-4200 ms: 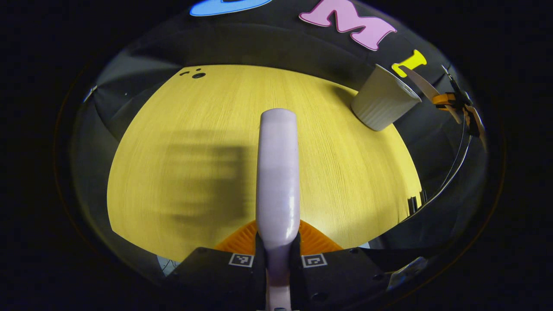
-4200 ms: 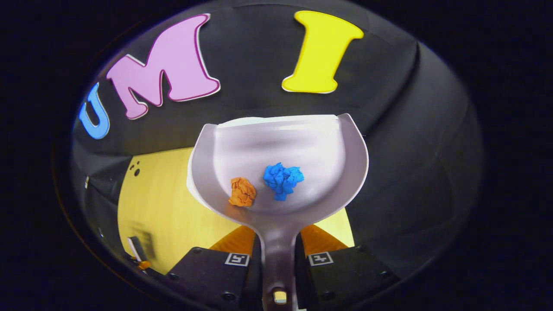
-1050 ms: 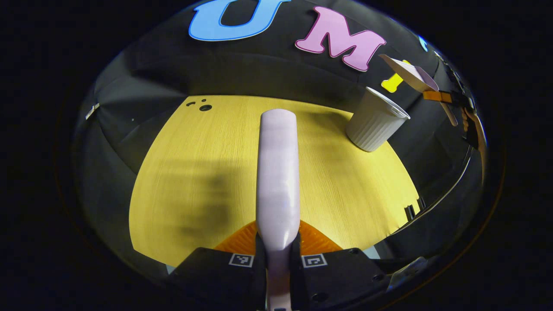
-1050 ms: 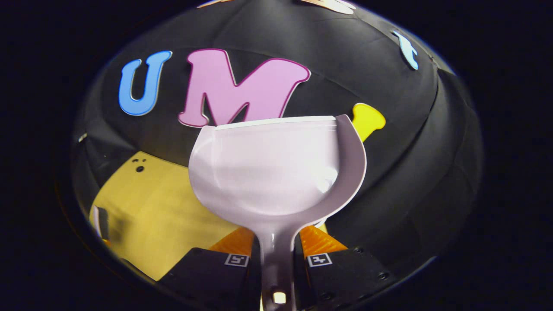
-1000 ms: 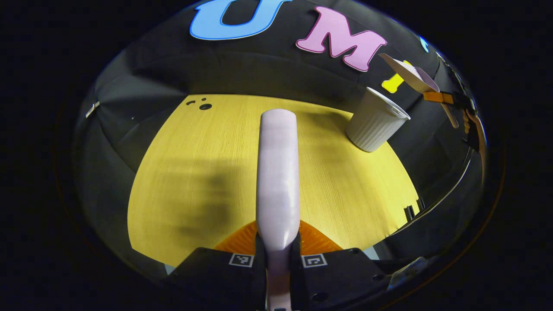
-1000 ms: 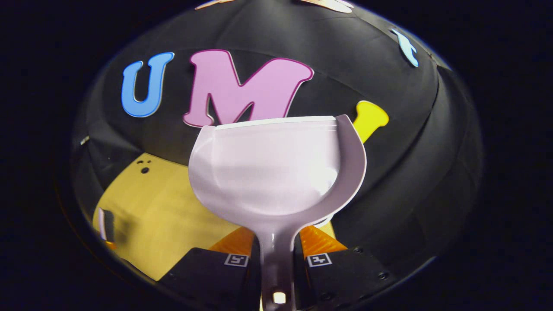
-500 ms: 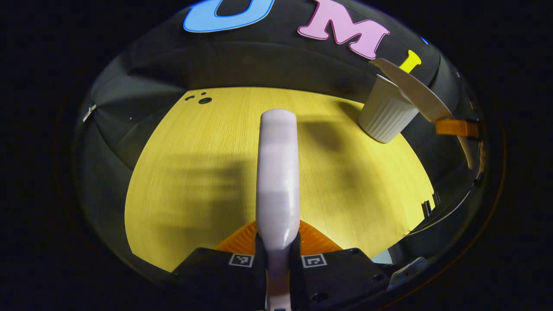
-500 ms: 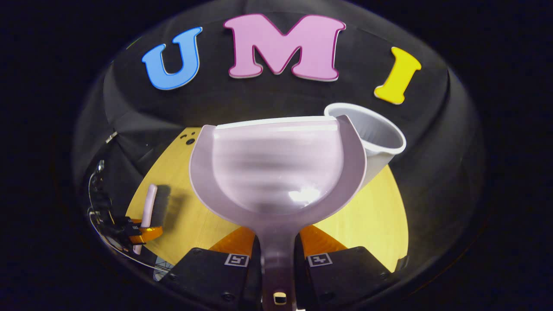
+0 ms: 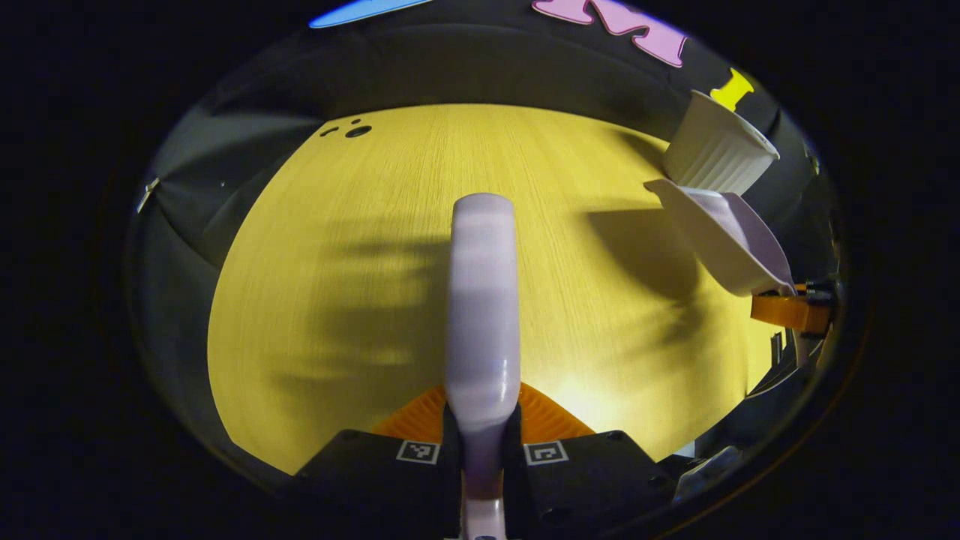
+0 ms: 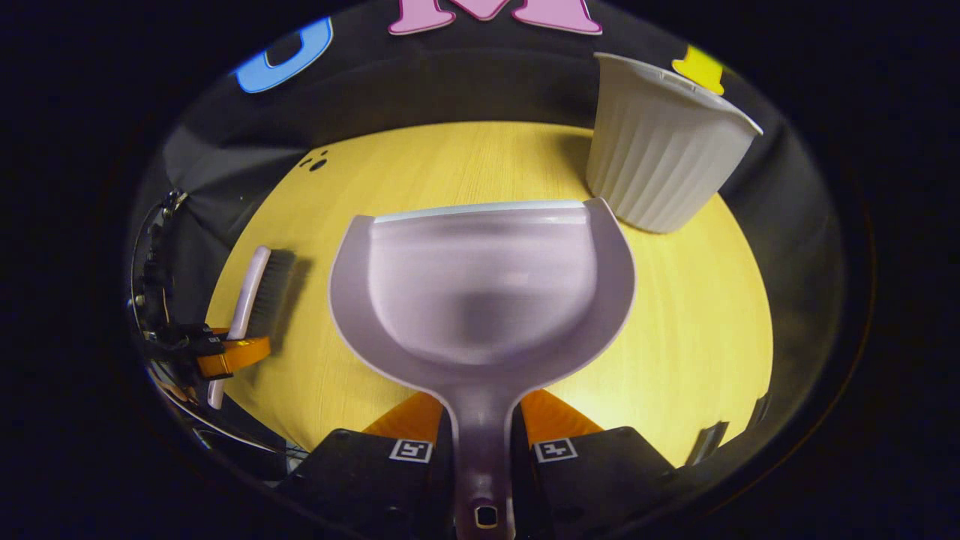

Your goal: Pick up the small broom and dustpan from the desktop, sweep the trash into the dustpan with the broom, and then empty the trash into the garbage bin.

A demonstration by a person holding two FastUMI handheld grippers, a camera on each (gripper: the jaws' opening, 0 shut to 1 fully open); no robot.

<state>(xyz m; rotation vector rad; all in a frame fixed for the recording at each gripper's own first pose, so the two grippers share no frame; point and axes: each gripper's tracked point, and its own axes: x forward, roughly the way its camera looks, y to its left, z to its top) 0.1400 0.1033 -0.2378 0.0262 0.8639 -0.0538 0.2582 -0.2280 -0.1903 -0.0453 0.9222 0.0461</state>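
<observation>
The right gripper [image 10: 480, 420] is clamping the dustpan [image 10: 480, 300] by its handle, and the pan is looking empty, so the step in hand is probably setting it down: keep it level and lower it onto bare desk [image 10: 697, 322], clear of the bin [image 10: 660, 150] standing just beyond its far right corner. The left gripper [image 9: 482, 420] is gripping the broom [image 9: 482, 300] handle, which is pointing forward above the desk, well left of the dustpan.

Black gripper bodies with square coded markers, screws, ribbed jaws
</observation>
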